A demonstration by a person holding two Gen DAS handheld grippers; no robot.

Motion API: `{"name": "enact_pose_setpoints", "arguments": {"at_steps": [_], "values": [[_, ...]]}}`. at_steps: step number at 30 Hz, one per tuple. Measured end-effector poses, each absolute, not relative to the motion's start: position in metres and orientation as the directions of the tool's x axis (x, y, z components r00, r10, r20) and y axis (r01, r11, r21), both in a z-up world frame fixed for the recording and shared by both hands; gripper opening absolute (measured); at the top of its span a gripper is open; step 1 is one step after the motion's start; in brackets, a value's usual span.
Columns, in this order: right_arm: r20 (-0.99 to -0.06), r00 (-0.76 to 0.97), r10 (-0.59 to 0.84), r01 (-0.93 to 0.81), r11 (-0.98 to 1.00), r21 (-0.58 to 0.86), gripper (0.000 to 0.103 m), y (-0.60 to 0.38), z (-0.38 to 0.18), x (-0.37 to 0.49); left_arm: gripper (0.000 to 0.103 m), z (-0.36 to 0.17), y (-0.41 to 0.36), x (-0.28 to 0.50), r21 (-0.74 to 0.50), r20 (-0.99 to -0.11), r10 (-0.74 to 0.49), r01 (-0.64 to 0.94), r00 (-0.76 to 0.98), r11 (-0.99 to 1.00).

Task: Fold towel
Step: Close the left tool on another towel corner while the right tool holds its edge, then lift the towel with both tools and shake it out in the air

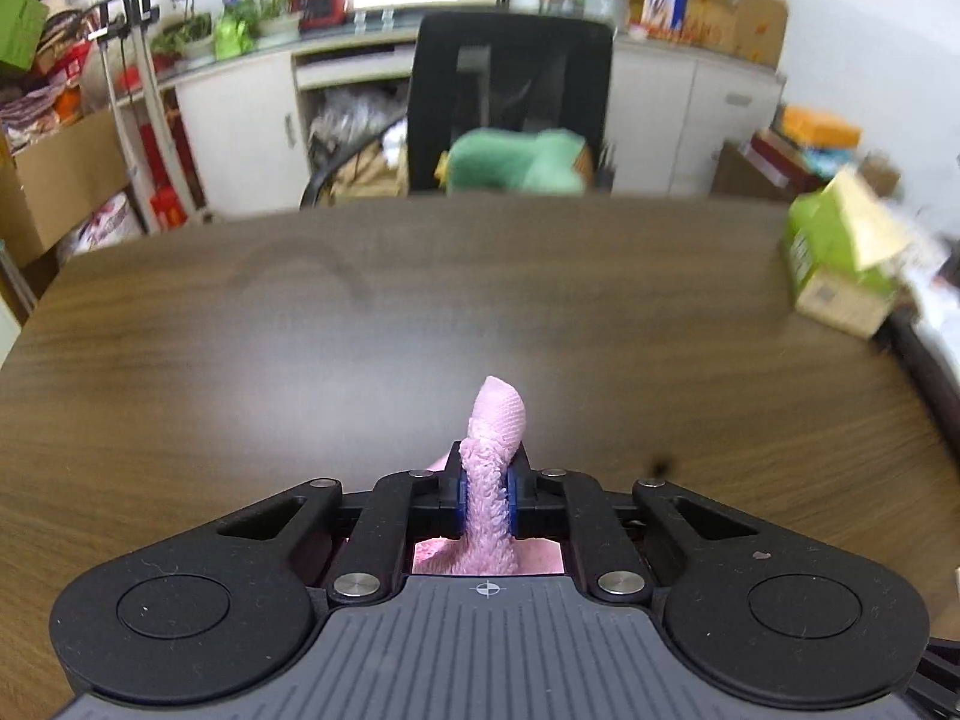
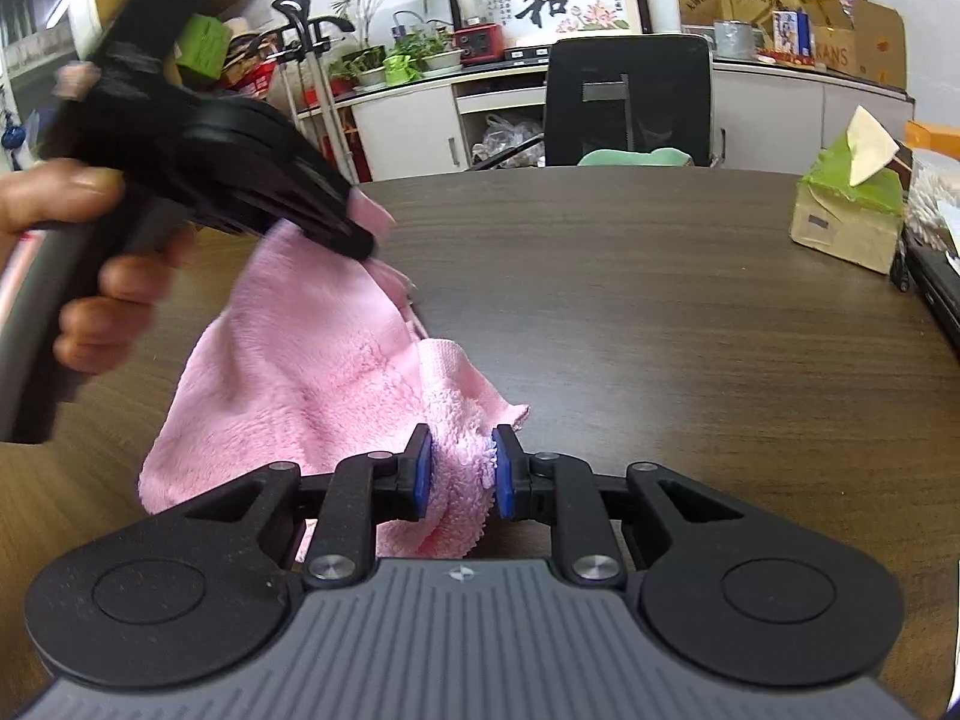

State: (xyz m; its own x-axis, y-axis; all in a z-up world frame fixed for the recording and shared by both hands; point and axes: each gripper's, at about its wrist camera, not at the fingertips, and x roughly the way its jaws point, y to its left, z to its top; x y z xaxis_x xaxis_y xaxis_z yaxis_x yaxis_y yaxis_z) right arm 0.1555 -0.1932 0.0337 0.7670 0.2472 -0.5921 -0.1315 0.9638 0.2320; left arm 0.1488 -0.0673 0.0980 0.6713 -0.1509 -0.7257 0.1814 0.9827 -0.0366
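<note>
A fluffy pink towel hangs bunched above the dark wooden table, stretched between both grippers. In the left wrist view my left gripper is shut on a corner of the towel, whose tip pokes up past the blue pads. In the right wrist view my right gripper is shut on a thick fold at the towel's near edge. The left gripper shows there too, at upper left, held by a hand and pinching the towel's far corner. Most of the towel is hidden in the left wrist view.
A green tissue box stands at the table's right edge, with a dark flat object beside it. A black office chair with a green cushion sits behind the far edge. Cabinets, plants and cardboard boxes line the back wall.
</note>
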Motion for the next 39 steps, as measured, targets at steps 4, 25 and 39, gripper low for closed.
{"name": "enact_pose_setpoints", "arguments": {"at_steps": [4, 25, 39], "values": [[-0.518, 0.822, 0.238, -0.101, 0.955, 0.278, 0.02, -0.206, 0.04, 0.147, 0.008, 0.126, -0.052, 0.128, -0.084, -0.654, -0.205, 0.199, 0.729, 0.976], [-0.035, 0.894, 0.447, -0.413, 0.851, 0.324, 0.02, -0.236, 0.117, 0.066, 0.006, 0.194, 0.027, -0.01, -0.273, -0.374, -0.328, 0.234, 0.868, 0.933], [0.015, 0.931, 0.366, -0.363, 0.916, 0.17, 0.02, -0.21, 0.193, -0.012, 0.007, 0.232, 0.022, -0.066, -0.241, -0.234, -0.306, 0.249, 0.923, 0.938]]}}
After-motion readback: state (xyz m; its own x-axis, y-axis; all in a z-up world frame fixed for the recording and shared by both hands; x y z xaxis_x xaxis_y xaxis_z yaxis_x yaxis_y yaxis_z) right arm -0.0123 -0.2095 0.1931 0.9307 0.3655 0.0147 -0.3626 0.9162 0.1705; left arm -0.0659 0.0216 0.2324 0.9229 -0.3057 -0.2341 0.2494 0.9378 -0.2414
